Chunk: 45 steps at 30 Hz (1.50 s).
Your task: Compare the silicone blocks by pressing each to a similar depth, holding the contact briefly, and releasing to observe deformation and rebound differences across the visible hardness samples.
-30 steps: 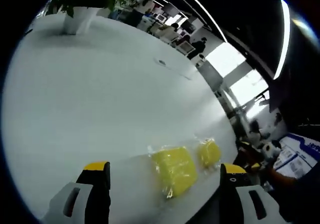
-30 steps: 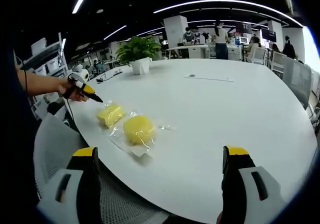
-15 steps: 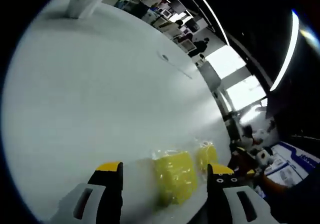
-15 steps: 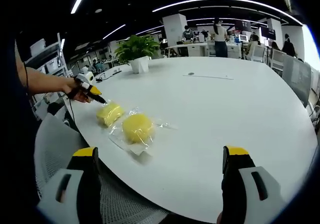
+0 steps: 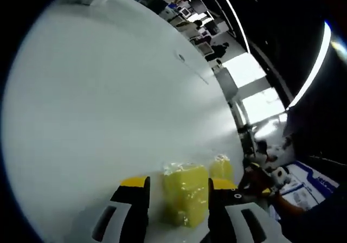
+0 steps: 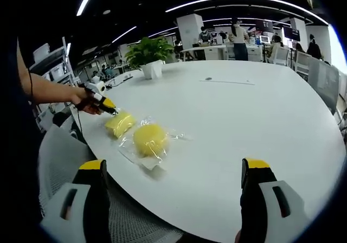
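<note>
Right gripper view: white round table (image 6: 260,123) with two bagged samples.
Two yellow silicone blocks in clear plastic bags (image 6: 150,140) lie near the table edge; the left gripper (image 6: 108,106) meets the farther yellow block (image 6: 120,123); the right gripper (image 6: 176,186) hangs wide apart, well clear.

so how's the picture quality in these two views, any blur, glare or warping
Left gripper view: soft and motion-blurred, the yellow block between the fingers smeared, the window blown out white, the table bulging with fisheye. Right gripper view: sharper, both bagged blocks crisp, their plastic glinting, ceiling light strips bowed into arcs, and even lighting leaving faint shadows on the table.
</note>
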Each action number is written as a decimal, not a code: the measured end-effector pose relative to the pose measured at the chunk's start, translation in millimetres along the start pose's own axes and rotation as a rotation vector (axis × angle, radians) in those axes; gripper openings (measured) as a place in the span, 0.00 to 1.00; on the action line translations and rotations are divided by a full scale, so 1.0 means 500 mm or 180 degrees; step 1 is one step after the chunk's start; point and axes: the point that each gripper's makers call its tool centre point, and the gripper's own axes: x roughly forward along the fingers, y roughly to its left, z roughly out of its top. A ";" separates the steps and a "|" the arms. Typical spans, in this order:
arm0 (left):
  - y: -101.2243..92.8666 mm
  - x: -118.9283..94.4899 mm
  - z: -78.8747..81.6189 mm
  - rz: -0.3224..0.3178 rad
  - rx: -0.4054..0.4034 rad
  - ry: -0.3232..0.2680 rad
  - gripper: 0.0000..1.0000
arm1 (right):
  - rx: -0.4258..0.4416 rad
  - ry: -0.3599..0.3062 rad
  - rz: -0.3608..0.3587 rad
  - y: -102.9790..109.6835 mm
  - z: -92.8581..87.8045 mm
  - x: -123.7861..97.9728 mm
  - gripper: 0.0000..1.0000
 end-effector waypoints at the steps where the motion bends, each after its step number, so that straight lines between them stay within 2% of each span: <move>1: 0.006 0.003 -0.001 0.0019 -0.0034 -0.0004 0.41 | 0.0001 0.0005 0.0005 0.001 -0.001 0.000 0.96; 4: 0.010 0.010 -0.007 0.0003 -0.0088 0.0012 0.37 | 0.0009 0.0022 0.0015 0.002 -0.005 -0.001 0.96; 7: 0.012 0.013 -0.010 -0.0018 -0.0169 0.0017 0.29 | 0.0022 0.0031 0.0020 0.003 -0.007 -0.001 0.96; 9: 0.023 0.017 -0.012 0.0060 -0.0242 0.0021 0.20 | 0.0028 0.0036 0.0024 0.002 -0.009 -0.001 0.96; 15: 0.007 0.024 -0.005 -0.0120 -0.0195 0.0000 0.12 | 0.0033 0.0047 0.0036 0.001 -0.011 0.000 0.96; 22: 0.004 0.023 -0.004 -0.0146 -0.0191 0.0019 0.07 | 0.0043 0.0050 0.0039 0.002 -0.012 0.003 0.96; 25: -0.001 0.013 0.000 -0.0192 -0.0171 0.0003 0.00 | 0.0042 0.0049 0.0041 0.002 -0.012 0.005 0.96; 27: -0.003 0.008 -0.005 -0.0175 0.0004 0.0059 0.00 | 0.0042 0.0044 0.0044 0.003 -0.011 0.006 0.96; 28: 0.001 0.009 -0.010 -0.0109 -0.0003 0.0107 0.00 | 0.0045 0.0042 0.0043 0.003 -0.011 0.006 0.96; 30: 0.003 0.010 -0.011 -0.0112 0.0009 0.0112 0.00 | 0.0049 0.0043 0.0041 0.003 -0.011 0.007 0.96; 31: 0.003 0.010 -0.012 -0.0110 0.0006 0.0111 0.01 | 0.0050 0.0044 0.0044 0.004 -0.012 0.007 0.96; 33: -0.002 0.013 -0.019 -0.0168 -0.0201 0.0141 0.02 | 0.0045 0.0046 0.0048 0.006 -0.012 0.007 0.96; 36: 0.003 0.015 -0.016 -0.0145 -0.0142 0.0116 0.01 | 0.0060 0.0031 0.0049 0.006 -0.012 0.007 0.96; 37: -0.010 0.013 -0.021 -0.0250 -0.0196 0.0176 0.00 | 0.0060 0.0034 0.0048 0.007 -0.012 0.006 0.96; 39: 0.001 0.014 -0.017 -0.0152 -0.0200 0.0155 0.00 | 0.0059 0.0033 0.0051 0.009 -0.012 0.005 0.96; 40: -0.004 0.013 -0.016 -0.0178 -0.0320 0.0152 0.00 | 0.0057 0.0037 0.0049 0.009 -0.013 0.005 0.96; 41: -0.006 0.012 -0.007 -0.0187 -0.0369 0.0074 0.00 | 0.0053 0.0041 0.0046 0.008 -0.014 0.005 0.96; 45: 0.000 0.005 0.004 -0.0094 -0.0259 -0.0040 0.00 | 0.0059 0.0019 0.0039 0.008 -0.011 0.002 0.96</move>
